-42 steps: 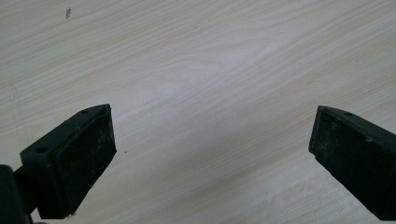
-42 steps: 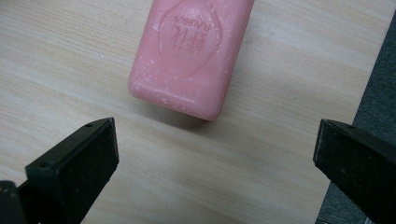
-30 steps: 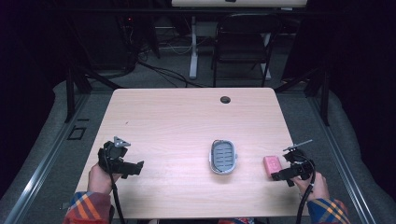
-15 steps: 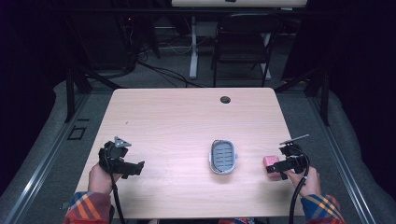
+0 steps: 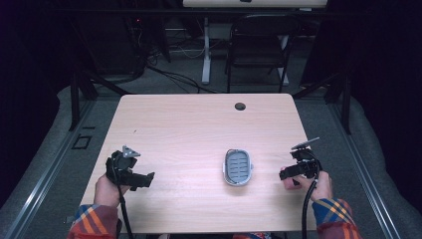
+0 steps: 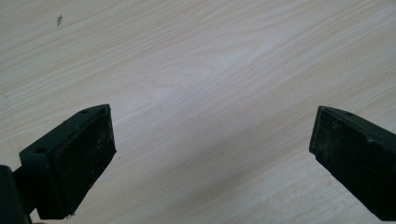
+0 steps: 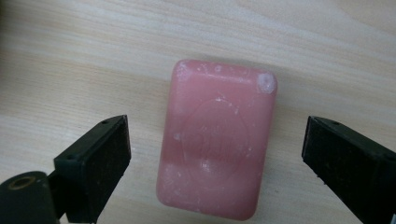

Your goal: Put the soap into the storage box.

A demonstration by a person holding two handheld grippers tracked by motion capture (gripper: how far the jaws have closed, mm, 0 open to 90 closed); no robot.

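A pink bar of soap (image 7: 219, 107) lies flat on the light wood table (image 5: 189, 129). My right gripper (image 7: 215, 149) hangs over it, open, one jaw on each side of the bar and neither touching it. In the high view that right gripper (image 5: 285, 174) is near the table's right front edge and covers the soap. To its left, a short way off, a grey oval soap dish (image 5: 238, 167) sits on the table with nothing in it. My left gripper (image 5: 146, 179) is at the front left, open over bare wood (image 6: 210, 135).
A small black grommet hole (image 5: 240, 106) sits near the table's far edge. Behind the table stand a dark folding chair (image 5: 259, 45) and a white desk leg (image 5: 206, 50). Dark floor surrounds the table on all sides.
My right gripper has moved left over the pink soap, which now lies between its open jaws and is covered in the high view. The left gripper has stayed put.
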